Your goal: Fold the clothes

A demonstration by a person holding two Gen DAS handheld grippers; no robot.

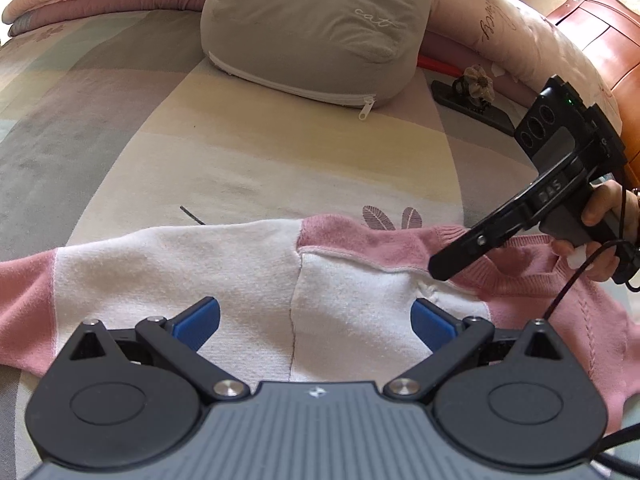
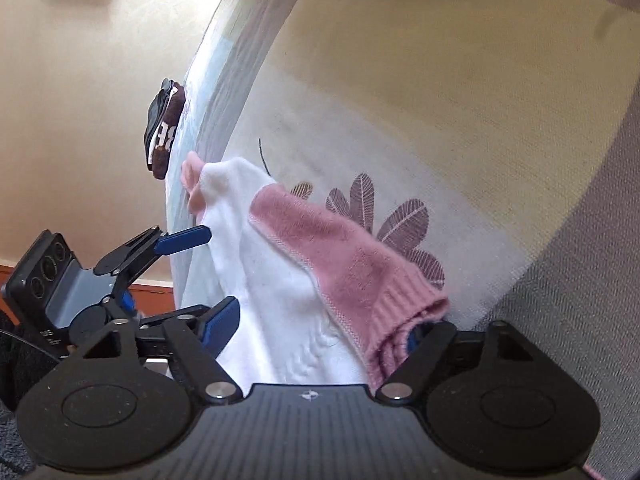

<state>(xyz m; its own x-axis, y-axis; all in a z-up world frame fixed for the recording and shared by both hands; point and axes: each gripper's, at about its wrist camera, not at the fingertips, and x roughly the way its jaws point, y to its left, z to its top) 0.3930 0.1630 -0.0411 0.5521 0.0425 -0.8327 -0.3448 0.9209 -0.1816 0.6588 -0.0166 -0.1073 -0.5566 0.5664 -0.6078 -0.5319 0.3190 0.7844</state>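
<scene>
Both tongs worked the pink-and-white sweater spread on the bed: our left tongs hung apart above its white panel, our right tongs half-closed around the pink ribbed cuff, so we judged the sleeve fold was starting and next needed a firm pinch.

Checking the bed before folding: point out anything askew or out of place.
The pink and white knit sweater lies rumpled, one pink ribbed cuff bunched up at the right tongs. A black phone stand with a fabric flower lies flat on the striped bedsheet.
</scene>
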